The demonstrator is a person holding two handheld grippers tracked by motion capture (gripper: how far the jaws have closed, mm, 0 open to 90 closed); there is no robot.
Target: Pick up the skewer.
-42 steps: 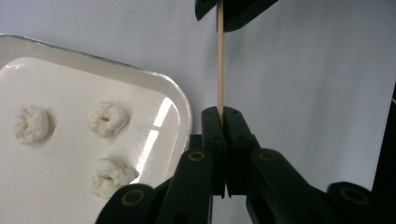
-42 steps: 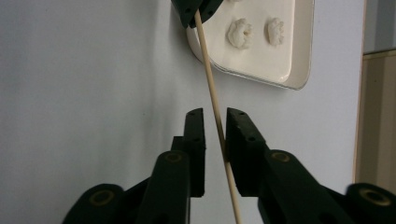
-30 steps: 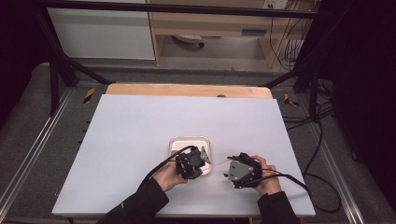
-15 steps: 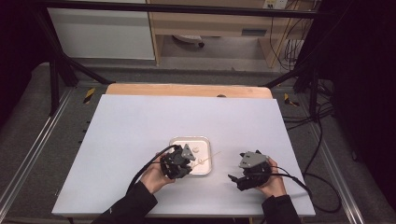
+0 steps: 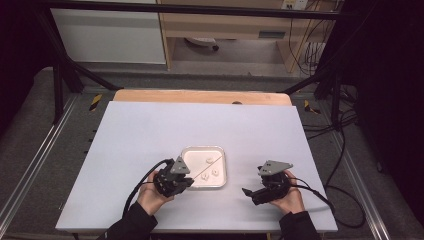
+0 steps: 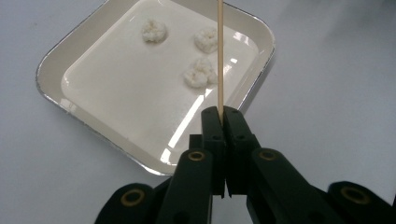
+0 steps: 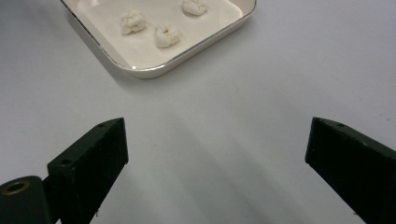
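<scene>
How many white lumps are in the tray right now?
3, all in the tray: one lump apart from the rest, one touching the stick in view, one just below it. None look hidden.

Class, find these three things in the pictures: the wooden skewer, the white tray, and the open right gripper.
wooden skewer (image 6: pixel 219 60), left gripper view, mid-shaft above the jaws.
white tray (image 6: pixel 53 70), left gripper view, its left rim.
right gripper (image 7: pixel 215 154), right gripper view, midway between its spread fingertips.
</scene>
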